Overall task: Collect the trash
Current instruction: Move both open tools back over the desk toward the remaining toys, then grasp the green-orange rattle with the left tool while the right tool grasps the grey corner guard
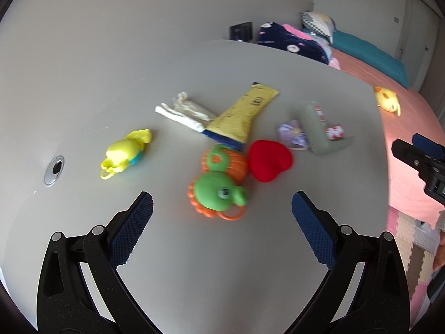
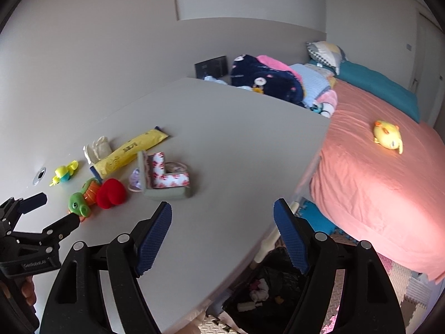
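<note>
the left gripper (image 1: 222, 208) hung over the grey table (image 1: 222, 264) with its jaws spread wide and nothing between them. just beyond its fingertips lay the green and orange turtle toy (image 1: 219, 192), which serves here as the landmark. touching the turtle toy on its right sat a red heart-shaped plush (image 1: 268, 160). behind the turtle toy, its blue end at the toy's shell, lay a flattened yellow tube (image 1: 240, 115), and behind that to the left a crumpled white wrapper (image 1: 180, 110). well left of the turtle toy sat a small yellow toy (image 1: 125, 153). right of the turtle toy, past the plush, were a scrap of purple wrapper (image 1: 293, 133) and a grey l-shaped corner guard (image 1: 319, 133) with red-and-white tape.

the right gripper (image 2: 222, 229) also stood open and empty, over the table's near edge, well to the right of the turtle toy (image 2: 82, 201), with the corner guard (image 2: 167, 179) between them. below the table edge, under that gripper, a black bin bag (image 2: 272, 289) held some scraps. far right of the turtle toy, a yellow duck plush (image 2: 388, 137) lay on the pink bed (image 2: 375, 194).
</note>
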